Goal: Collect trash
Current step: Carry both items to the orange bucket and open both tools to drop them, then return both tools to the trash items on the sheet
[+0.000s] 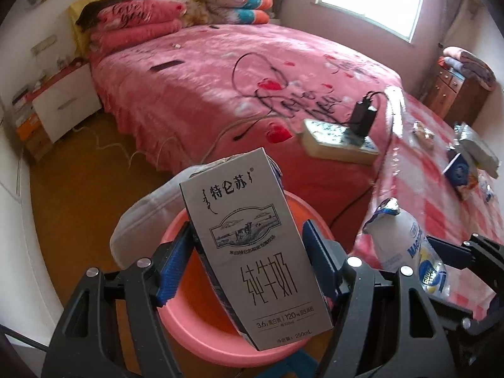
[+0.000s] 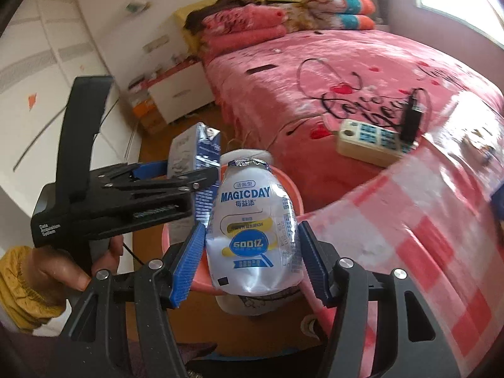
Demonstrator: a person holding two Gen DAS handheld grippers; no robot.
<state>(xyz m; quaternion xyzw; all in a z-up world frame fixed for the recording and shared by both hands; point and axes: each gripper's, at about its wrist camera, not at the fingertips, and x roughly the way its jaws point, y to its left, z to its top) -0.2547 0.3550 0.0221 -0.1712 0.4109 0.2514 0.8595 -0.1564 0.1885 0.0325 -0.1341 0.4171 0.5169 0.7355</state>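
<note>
Both tools are loaded and sit right over the round pink plastic basin [image 1: 176,324]. The left tool [image 1: 249,263] is clamped on a grey rectangular milk carton [image 1: 252,245], blue pads against its two narrow sides, carton upright above the basin's bowl. It looks light, probably empty; its thin card walls would cave under a hard squeeze, so flat-on-the-sides suits it. The right tool [image 2: 250,260], just beside the basin's rim, grips a white plastic yoghurt-drink bottle [image 2: 255,236] with peeled foil, pads at the lower body. That glossy sleeve looks slippery and the shell crushable; the waist is the safer hold.
</note>
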